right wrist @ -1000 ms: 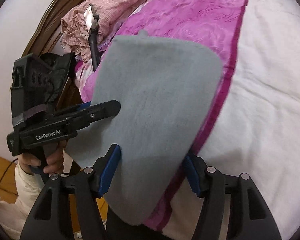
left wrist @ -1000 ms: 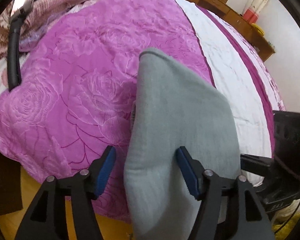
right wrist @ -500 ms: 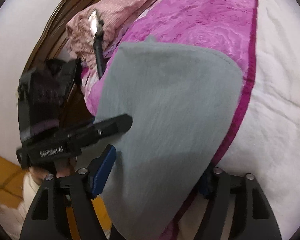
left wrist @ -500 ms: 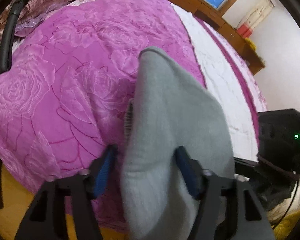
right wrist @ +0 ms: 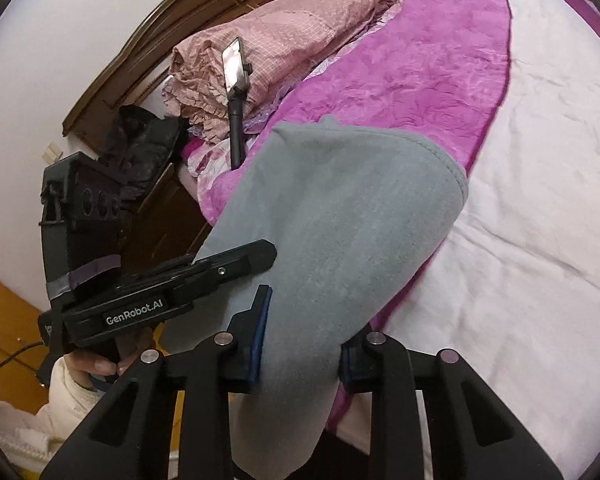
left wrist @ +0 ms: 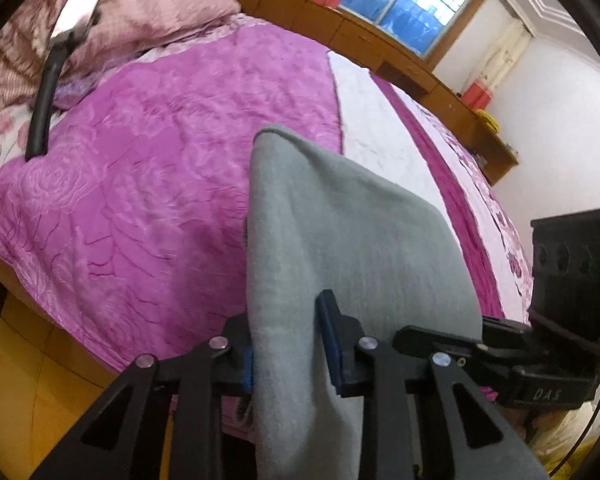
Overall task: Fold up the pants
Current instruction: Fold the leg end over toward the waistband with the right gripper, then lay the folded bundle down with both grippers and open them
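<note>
The grey pants lie folded on the magenta bedspread, their near end hanging over the bed's edge. My left gripper is closing on the left part of that end, its blue pads pressing the fabric from both sides. My right gripper is closing on the right part of the pants in the same way. The near end is raised off the bed in both views. A hand in a white sleeve holds the left gripper's handle.
A phone on a black stick stands at the head of the bed by pink pillows and a dark wooden headboard. A white sheet covers the bed's right side. Wooden cabinets run under the window. Wood floor lies below.
Both grippers' jaws have narrowed from wide apart onto the pants' near end. Both hands have risen, lifting that end, and more of the room shows beyond the bed.
</note>
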`<state>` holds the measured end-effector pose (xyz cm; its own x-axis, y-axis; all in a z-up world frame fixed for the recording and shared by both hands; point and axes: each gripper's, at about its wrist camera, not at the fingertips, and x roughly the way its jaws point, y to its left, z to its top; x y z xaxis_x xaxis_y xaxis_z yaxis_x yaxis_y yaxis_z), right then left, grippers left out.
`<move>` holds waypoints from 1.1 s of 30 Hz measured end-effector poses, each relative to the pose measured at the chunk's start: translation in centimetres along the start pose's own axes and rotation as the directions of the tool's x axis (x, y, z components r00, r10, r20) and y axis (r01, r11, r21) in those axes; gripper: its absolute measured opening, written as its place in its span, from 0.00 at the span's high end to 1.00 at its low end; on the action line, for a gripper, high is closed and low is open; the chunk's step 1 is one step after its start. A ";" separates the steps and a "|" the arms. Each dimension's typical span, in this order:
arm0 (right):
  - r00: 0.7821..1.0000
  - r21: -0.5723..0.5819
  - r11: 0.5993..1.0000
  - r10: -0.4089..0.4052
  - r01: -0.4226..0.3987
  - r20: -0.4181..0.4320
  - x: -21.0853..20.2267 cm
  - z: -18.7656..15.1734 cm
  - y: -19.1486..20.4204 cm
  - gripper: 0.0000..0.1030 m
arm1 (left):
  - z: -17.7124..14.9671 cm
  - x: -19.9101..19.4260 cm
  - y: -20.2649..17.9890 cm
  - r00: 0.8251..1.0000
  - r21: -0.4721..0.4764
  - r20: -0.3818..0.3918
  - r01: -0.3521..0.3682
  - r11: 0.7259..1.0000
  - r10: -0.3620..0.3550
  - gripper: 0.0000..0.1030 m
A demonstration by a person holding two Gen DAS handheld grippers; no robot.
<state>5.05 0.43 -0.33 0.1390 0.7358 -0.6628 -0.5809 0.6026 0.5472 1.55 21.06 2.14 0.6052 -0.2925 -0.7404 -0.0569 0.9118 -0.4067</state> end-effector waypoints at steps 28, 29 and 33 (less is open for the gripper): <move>0.963 0.138 0.967 -0.233 0.214 0.138 -16.8 2.6 -12.6 0.80 | 7.1 11.1 -20.7 0.978 0.216 -0.134 0.187 0.958 -0.161 0.73; 0.961 0.140 0.965 -0.240 0.221 0.136 -16.9 2.8 -13.1 0.80 | 7.5 11.9 -21.0 0.977 0.220 -0.138 0.191 0.957 -0.163 0.73; 0.952 0.135 0.955 -0.280 0.264 0.125 -16.4 3.8 -15.4 0.80 | 8.7 14.8 -21.6 0.973 0.218 -0.160 0.200 0.955 -0.168 0.73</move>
<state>14.77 -19.77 4.05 0.3956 0.5701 -0.7201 -0.4100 0.8112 0.4170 18.59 -0.44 4.63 0.4712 -0.4835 -0.7377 0.2398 0.8751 -0.4204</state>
